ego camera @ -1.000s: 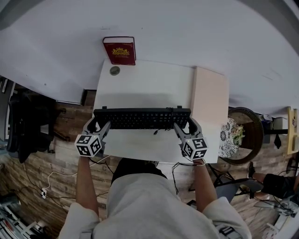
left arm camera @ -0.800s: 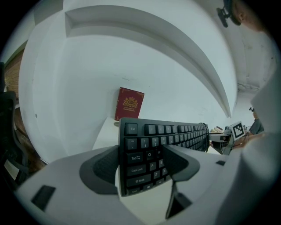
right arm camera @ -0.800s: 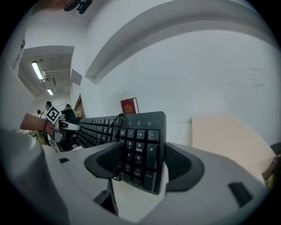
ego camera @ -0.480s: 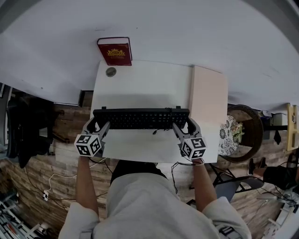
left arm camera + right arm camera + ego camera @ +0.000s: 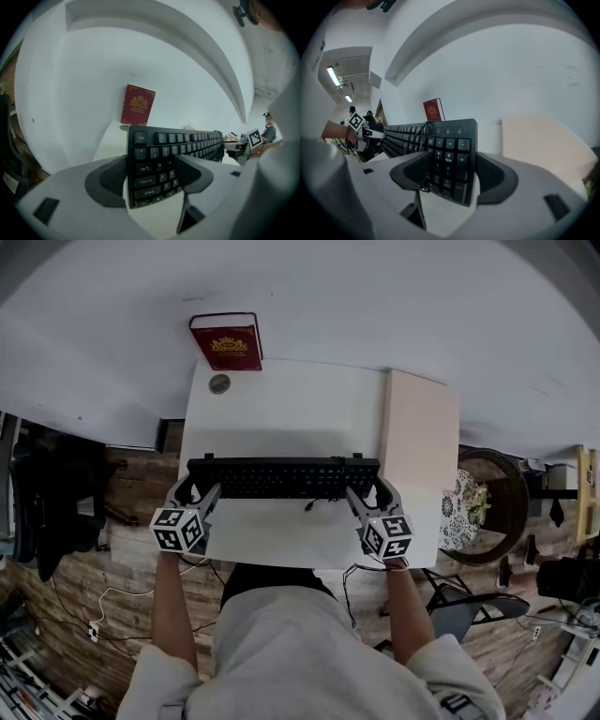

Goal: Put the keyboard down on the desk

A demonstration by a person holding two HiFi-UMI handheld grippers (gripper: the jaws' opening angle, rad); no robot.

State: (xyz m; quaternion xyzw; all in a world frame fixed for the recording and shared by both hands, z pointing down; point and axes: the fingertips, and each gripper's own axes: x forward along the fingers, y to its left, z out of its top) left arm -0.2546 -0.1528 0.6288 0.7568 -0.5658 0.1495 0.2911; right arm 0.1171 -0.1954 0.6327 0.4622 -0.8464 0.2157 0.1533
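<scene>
A black keyboard point(image 5: 283, 477) hangs level above the white desk point(image 5: 291, 404), held by both ends. My left gripper point(image 5: 199, 491) is shut on the keyboard's left end point(image 5: 147, 168), jaws pressing its front and back edges. My right gripper point(image 5: 368, 493) is shut on the keypad end point(image 5: 450, 159). The keyboard's black cable point(image 5: 423, 133) loops over its back edge by the keypad and dangles below point(image 5: 309, 506). The keyboard casts a shadow on the desk beneath it.
A red book point(image 5: 226, 341) stands against the white wall at the desk's far left corner, with a small round object point(image 5: 219, 383) just in front. A pale pink board point(image 5: 420, 446) covers the desk's right part. A round wicker stand point(image 5: 487, 507) is to the right.
The keyboard and both grippers stay almost still. The view has shifted slightly, so the book and desk sit a little further left and up.
</scene>
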